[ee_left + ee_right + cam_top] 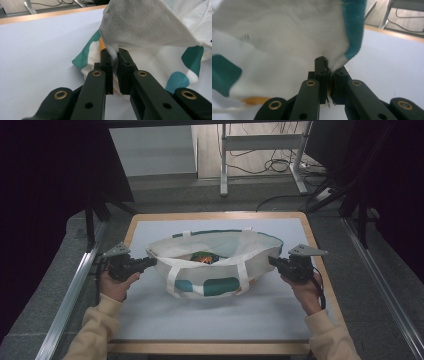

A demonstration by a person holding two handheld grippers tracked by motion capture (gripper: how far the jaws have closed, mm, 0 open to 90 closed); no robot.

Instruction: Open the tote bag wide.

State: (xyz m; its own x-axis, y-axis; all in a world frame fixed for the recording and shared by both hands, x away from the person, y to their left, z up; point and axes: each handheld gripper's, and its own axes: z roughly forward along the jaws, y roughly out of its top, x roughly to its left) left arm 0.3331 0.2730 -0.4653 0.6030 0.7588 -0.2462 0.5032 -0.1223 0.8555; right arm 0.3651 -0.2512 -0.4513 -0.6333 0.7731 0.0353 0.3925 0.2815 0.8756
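A white fabric tote bag (215,265) with teal patches and white handles lies open in the middle of the table. Something orange and green (204,257) shows inside it. My left gripper (150,262) is shut on the bag's left rim; in the left gripper view the white cloth (140,25) is pinched between the pads (115,58). My right gripper (273,261) is shut on the right rim, and in the right gripper view the cloth with its teal edge (353,27) is squeezed between the jaws (328,67). Both rims are held stretched apart.
The bag rests on a pale sheet (215,315) laid on a wooden-edged table (320,265). Metal rails (70,295) run along both sides. A desk frame and cables (270,165) stand on the floor beyond the far edge.
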